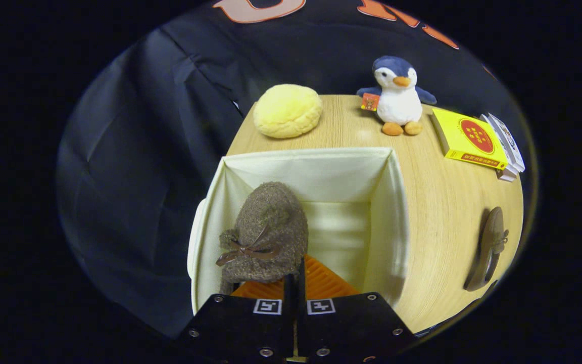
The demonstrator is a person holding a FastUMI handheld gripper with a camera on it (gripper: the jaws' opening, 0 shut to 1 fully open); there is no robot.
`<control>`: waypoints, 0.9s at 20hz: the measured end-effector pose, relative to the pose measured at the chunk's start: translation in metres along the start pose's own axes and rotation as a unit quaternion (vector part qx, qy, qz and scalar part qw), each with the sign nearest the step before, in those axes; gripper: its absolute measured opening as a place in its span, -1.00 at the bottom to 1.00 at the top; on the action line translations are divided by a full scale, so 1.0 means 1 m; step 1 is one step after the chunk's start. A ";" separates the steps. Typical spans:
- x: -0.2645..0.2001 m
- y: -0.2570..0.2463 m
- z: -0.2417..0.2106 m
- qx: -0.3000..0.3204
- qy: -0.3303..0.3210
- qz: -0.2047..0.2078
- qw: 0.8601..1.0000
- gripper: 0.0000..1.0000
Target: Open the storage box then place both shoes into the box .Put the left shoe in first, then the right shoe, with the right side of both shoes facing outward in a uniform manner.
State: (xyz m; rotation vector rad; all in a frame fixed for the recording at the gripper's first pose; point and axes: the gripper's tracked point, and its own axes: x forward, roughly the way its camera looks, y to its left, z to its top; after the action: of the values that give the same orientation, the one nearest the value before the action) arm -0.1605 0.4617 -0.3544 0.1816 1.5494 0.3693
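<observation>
A cream fabric storage box (394, 202) stands open on the wooden table, just ahead of my fingers. A brown fuzzy shoe (265, 227) with a small bow hangs inside the box against its left wall, toe pointing away from me. Its orange ribbed sole (321, 283) faces the middle of the box. My gripper (296, 270) is shut on the shoe's rear edge, the two fingers nearly together above the box's near side. The second brown shoe (490, 247) lies on the table to the right of the box, well apart from it.
Beyond the box sit a yellow round cushion (287, 110) and a plush penguin (398, 96). A yellow book (468, 139) lies on a small stack at the far right. The table edge runs close along the box's left side, with the cloth wall behind.
</observation>
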 end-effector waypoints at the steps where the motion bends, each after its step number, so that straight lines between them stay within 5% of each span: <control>1: 0.008 0.002 -0.002 0.003 0.009 -0.002 1.000 -0.92; 8: 0.054 0.002 -0.024 0.021 0.061 -0.027 0.998 -0.92; 13: 0.066 0.012 -0.041 0.037 0.088 0.005 0.995 -0.81; 15: 0.055 0.022 -0.047 0.031 0.101 0.039 0.994 -0.63; 18: 0.031 0.029 -0.038 0.027 0.081 0.090 0.992 -0.08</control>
State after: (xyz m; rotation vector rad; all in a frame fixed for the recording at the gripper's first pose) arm -0.2027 0.4947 -0.3740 0.3421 1.7086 0.4937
